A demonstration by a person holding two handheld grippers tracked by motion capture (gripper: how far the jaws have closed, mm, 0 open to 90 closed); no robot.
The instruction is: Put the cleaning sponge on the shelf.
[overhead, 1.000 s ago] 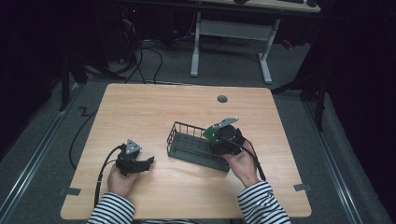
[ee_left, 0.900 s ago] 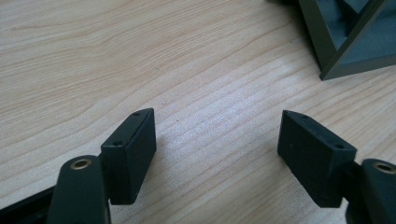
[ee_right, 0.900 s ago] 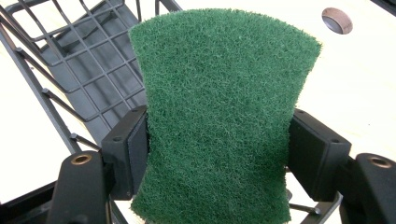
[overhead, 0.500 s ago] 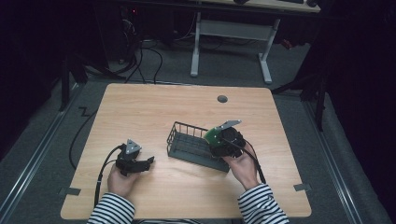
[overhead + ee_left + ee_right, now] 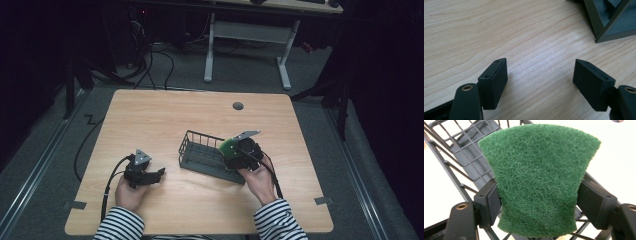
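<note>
My right gripper (image 5: 537, 195), jaws pinching the green scouring pad (image 5: 537, 177), has edged nearer over the wire basket's (image 5: 192, 145) right end for release; my left gripper (image 5: 540, 83) rests wide, empty.

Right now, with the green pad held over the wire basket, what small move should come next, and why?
Probably lower the right gripper a little into the wire basket, then open. Its fingers pinch the green scouring pad above the basket's grid, so the pad is not yet resting inside.
</note>
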